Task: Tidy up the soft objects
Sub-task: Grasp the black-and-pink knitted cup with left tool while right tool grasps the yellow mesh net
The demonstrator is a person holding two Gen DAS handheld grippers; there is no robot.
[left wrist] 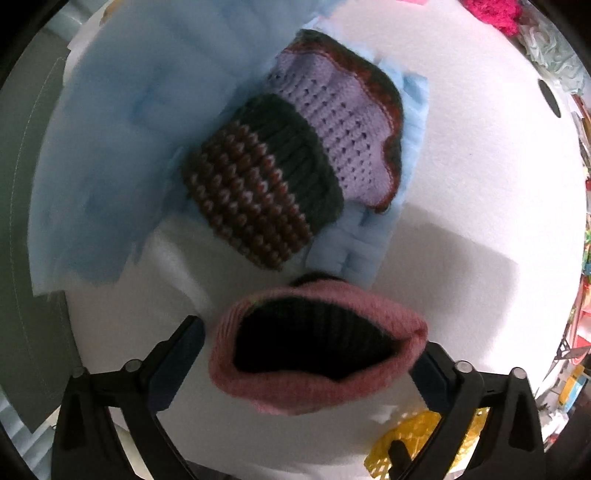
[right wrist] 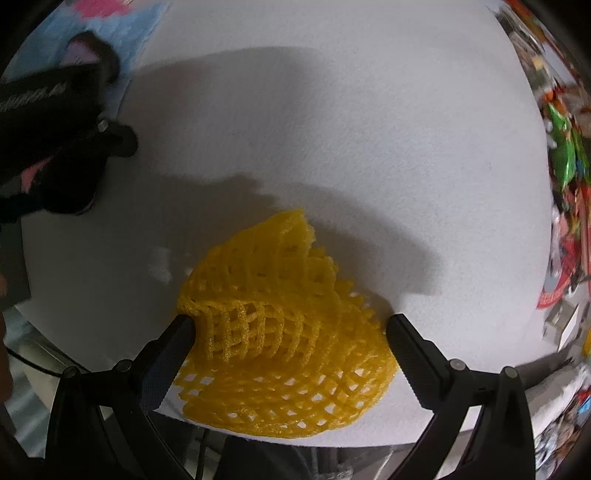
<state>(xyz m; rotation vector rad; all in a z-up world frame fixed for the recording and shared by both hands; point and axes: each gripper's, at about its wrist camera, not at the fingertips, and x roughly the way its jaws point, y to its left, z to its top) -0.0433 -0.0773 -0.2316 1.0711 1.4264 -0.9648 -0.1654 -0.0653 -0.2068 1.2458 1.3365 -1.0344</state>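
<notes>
A pink knitted cuff [left wrist: 295, 391] with a dark lining lies mouth-up on the white foam sheet [left wrist: 461, 184]. My left gripper [left wrist: 310, 338] points down over it with jaws wide; the right finger [left wrist: 428, 369] meets the pink rim, while a thin gap shows at the left finger [left wrist: 184, 343]. A yellow foam net [right wrist: 280, 369], also visible as the yellow net [left wrist: 406, 446], sits bunched near the sheet's front edge. My right gripper [right wrist: 290, 321] straddles it, open; its left finger [right wrist: 173, 343] touches the raised fold.
A purple knit piece with dark red edging [left wrist: 343, 122] and a brown-and-green ribbed cuff [left wrist: 258, 184] rest on a light blue foam sheet [left wrist: 103, 147]. Magenta knitwear [left wrist: 495, 11] and colourful packets [right wrist: 565, 158] crowd the right. The left gripper's black body [right wrist: 74, 147] is at upper left.
</notes>
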